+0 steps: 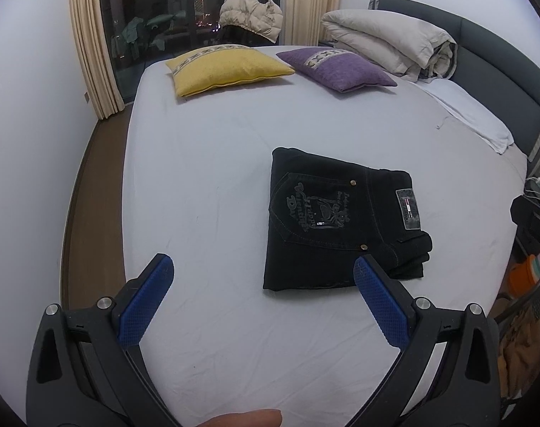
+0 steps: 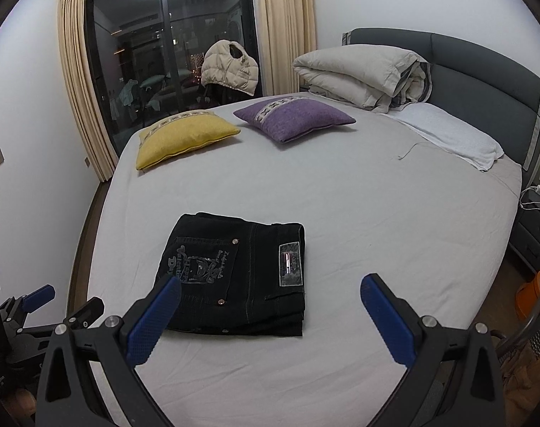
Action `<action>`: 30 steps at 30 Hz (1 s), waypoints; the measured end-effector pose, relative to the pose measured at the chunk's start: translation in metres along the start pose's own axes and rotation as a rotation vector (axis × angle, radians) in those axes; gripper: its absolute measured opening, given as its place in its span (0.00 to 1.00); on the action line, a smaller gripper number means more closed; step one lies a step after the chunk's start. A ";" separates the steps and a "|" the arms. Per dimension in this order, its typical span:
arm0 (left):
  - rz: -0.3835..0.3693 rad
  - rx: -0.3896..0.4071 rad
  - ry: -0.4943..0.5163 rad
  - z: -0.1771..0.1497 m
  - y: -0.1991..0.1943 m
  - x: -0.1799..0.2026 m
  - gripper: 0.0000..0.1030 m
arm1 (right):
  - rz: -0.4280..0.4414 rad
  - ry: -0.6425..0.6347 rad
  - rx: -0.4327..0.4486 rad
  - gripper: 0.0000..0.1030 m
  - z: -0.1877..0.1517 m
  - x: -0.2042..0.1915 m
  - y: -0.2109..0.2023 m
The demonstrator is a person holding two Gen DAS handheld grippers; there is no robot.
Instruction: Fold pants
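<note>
Black pants (image 1: 337, 220) lie folded into a compact rectangle on the white bed sheet (image 1: 205, 163), back pocket print and waist label facing up. They also show in the right wrist view (image 2: 237, 274). My left gripper (image 1: 262, 270) is open and empty, held above the sheet just in front of the pants. My right gripper (image 2: 270, 295) is open and empty, above the sheet to the right of the pants. The left gripper also shows at the left edge of the right wrist view (image 2: 38, 297).
A yellow cushion (image 1: 227, 67) and a purple cushion (image 1: 337, 67) lie at the far side of the bed. A rolled duvet (image 1: 391, 46) and a white pillow (image 1: 472, 114) rest by the grey headboard (image 1: 501, 74). A nightstand (image 2: 535, 227) stands at right.
</note>
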State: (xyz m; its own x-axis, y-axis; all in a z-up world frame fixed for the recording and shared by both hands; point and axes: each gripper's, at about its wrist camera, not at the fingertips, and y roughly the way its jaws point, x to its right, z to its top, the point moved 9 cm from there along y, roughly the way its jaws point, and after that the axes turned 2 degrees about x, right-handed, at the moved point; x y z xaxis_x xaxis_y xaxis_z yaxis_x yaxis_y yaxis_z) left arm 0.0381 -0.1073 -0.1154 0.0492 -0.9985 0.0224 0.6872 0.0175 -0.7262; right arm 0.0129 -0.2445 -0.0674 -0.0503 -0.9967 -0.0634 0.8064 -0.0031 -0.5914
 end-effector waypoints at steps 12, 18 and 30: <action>0.001 -0.006 -0.002 -0.003 0.005 0.005 1.00 | 0.008 -0.006 -0.014 1.00 -0.005 0.000 0.003; 0.003 -0.007 -0.002 -0.004 0.007 0.006 1.00 | 0.009 -0.007 -0.016 1.00 -0.007 -0.001 0.004; 0.002 -0.008 -0.002 -0.004 0.007 0.006 1.00 | 0.010 -0.009 -0.018 1.00 -0.007 0.000 0.004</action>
State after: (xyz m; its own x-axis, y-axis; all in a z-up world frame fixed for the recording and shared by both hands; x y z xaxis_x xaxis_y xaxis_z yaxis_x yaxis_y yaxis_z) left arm 0.0407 -0.1134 -0.1231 0.0520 -0.9984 0.0220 0.6813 0.0193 -0.7317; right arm 0.0121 -0.2435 -0.0751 -0.0372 -0.9974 -0.0621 0.7962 0.0080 -0.6050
